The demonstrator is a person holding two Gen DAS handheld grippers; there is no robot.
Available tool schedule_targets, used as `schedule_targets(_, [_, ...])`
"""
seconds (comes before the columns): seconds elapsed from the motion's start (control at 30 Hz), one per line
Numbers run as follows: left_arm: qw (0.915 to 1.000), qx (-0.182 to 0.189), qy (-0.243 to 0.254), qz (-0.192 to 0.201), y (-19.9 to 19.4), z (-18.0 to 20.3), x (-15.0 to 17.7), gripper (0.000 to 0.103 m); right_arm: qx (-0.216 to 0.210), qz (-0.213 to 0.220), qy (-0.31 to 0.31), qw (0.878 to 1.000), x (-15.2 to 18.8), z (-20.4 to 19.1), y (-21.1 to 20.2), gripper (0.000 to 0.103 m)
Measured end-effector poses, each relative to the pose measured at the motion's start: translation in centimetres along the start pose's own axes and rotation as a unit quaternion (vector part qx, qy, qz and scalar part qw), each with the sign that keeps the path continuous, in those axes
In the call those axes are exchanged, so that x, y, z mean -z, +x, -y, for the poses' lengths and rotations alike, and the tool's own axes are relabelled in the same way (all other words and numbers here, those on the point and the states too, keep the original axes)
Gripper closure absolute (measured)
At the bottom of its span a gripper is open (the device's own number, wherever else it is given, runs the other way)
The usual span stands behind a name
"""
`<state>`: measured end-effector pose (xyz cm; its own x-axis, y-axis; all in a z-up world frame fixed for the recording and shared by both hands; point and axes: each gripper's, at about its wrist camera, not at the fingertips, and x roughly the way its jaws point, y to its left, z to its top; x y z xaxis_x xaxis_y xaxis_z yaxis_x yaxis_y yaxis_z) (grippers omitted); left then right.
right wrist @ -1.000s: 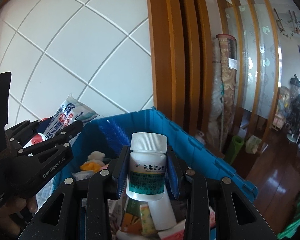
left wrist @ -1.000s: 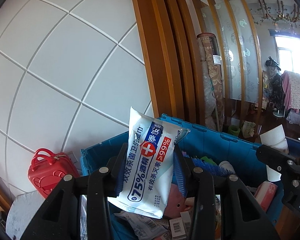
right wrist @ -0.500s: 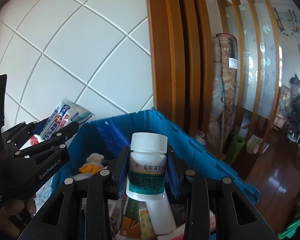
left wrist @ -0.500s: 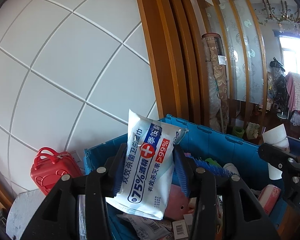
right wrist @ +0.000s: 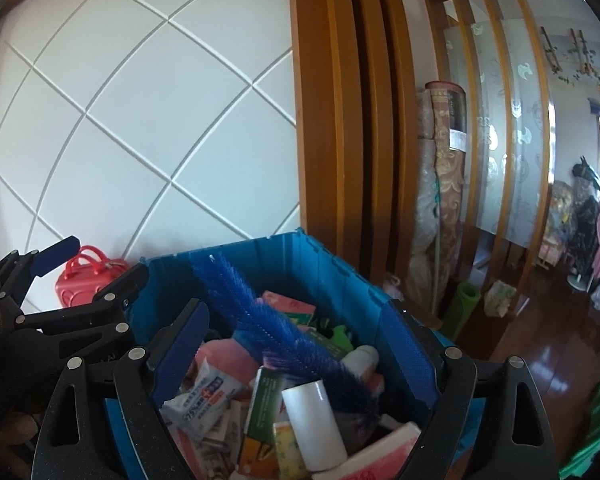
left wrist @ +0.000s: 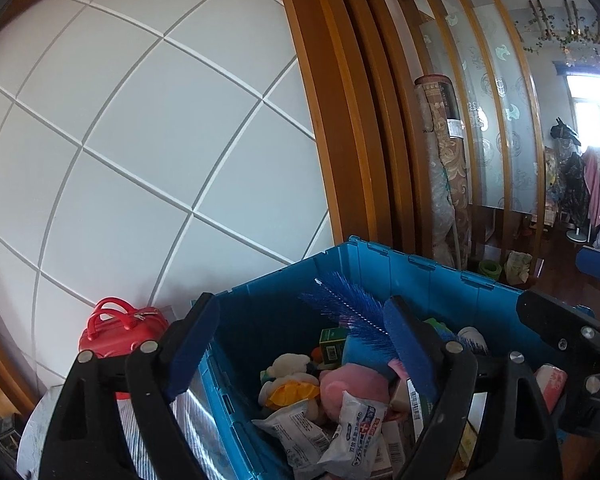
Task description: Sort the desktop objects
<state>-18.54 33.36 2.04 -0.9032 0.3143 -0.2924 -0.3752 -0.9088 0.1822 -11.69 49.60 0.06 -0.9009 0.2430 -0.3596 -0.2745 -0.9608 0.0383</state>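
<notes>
A blue plastic bin (left wrist: 400, 272) holds several mixed objects. My left gripper (left wrist: 300, 344) is open and empty above it. The white wipes pack (left wrist: 356, 428) lies in the bin among a pink plush (left wrist: 352, 384) and a blue bottle brush (left wrist: 352, 312). My right gripper (right wrist: 296, 356) is open and empty above the same bin (right wrist: 268, 256). A white pill bottle (right wrist: 314, 424) lies in the bin below it, next to the brush (right wrist: 268, 324) and the wipes pack (right wrist: 204, 400). The left gripper also shows at the left of the right wrist view (right wrist: 80, 272).
A small red case (left wrist: 120, 324) stands left of the bin against the white tiled wall (left wrist: 140, 160). A wooden frame (left wrist: 340, 120) and a slatted screen rise behind the bin. The right gripper's body (left wrist: 572, 360) shows at the right edge.
Both grippers opened. The wipes pack dropped from the left gripper into the bin, and the white pill bottle dropped from the right gripper into the bin.
</notes>
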Motion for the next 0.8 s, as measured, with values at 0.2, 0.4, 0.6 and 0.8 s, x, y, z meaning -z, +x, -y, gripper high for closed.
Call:
schedule_targets(0.2, [0.9999, -0.007, -0.005, -0.005, -1.8, -0.2, 1.1, 0.019, -0.017, 0.007, 0.0, 1.0, 0.6, -0.2, -1.7, 0.014])
schedule_targets(0.4, [0.9997, -0.018, -0.014, -0.007, -3.6, -0.1, 1.8, 0.019, -0.037, 0.01, -0.007, 0.999, 1.2, -0.6, -3.1, 0.013])
schedule_targets(0.6, [0.9989, -0.045, -0.012, -0.001, -5.3, 1.1, 2.0, 0.012, -0.051, 0.019, -0.01, 0.998, 1.7, -0.7, -4.9, 0.012])
schedule_targets(0.8, [0.9991, -0.022, -0.035, -0.008, -6.6, 0.8, 2.7, 0.004, -0.058, 0.024, -0.01, 0.998, 1.9, -0.5, -6.1, 0.011])
